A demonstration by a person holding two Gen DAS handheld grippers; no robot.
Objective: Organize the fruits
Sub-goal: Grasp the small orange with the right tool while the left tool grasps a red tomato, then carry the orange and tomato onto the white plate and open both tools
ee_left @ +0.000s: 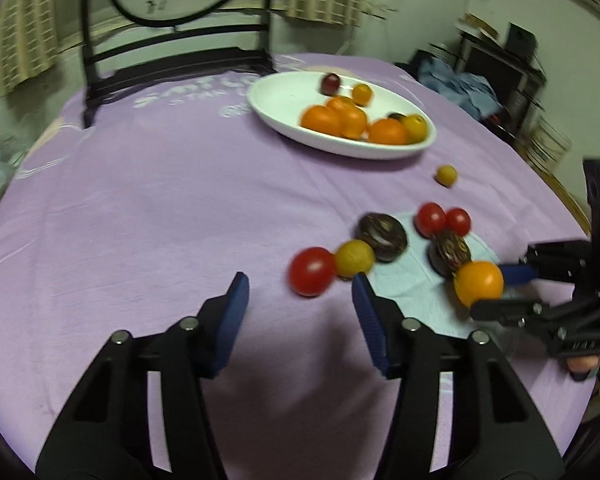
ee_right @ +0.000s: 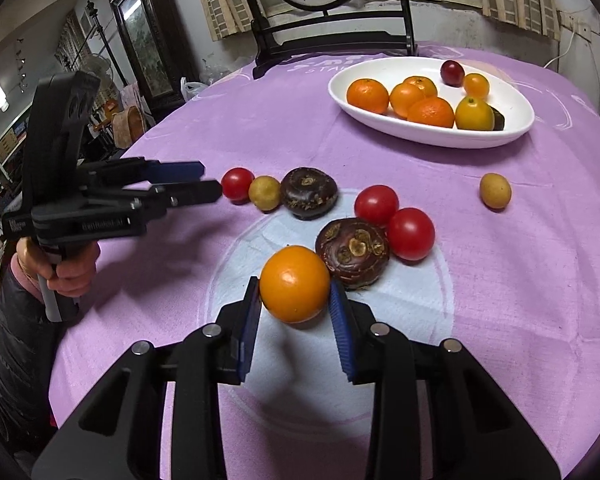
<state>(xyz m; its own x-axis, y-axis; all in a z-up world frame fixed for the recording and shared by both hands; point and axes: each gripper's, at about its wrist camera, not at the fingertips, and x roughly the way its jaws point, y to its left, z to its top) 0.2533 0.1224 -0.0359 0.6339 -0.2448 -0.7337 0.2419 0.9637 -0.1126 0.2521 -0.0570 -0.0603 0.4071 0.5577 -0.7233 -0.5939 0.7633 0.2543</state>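
Note:
My right gripper [ee_right: 294, 294] is shut on a round orange fruit [ee_right: 294, 283], low over a pale patch on the purple cloth. The left wrist view shows this same fruit [ee_left: 479, 282] held at the right. My left gripper [ee_left: 300, 282] stands open with nothing between its pads, its tips just short of a red tomato [ee_left: 312, 271]. Beside that tomato lie a yellow fruit [ee_left: 354, 258] and a dark water chestnut [ee_left: 383, 237]. Another chestnut [ee_right: 352, 253] touches the held fruit, with two red tomatoes [ee_right: 410, 233] behind it. The white oval bowl [ee_right: 516, 122] holds several oranges and small fruits.
A lone yellowish fruit [ee_right: 495, 191] lies between the cluster and the bowl. A black chair [ee_right: 332, 42] with a round painted panel stands at the table's far edge. A person's hand [ee_right: 70, 272] grips the left tool at the table's left rim.

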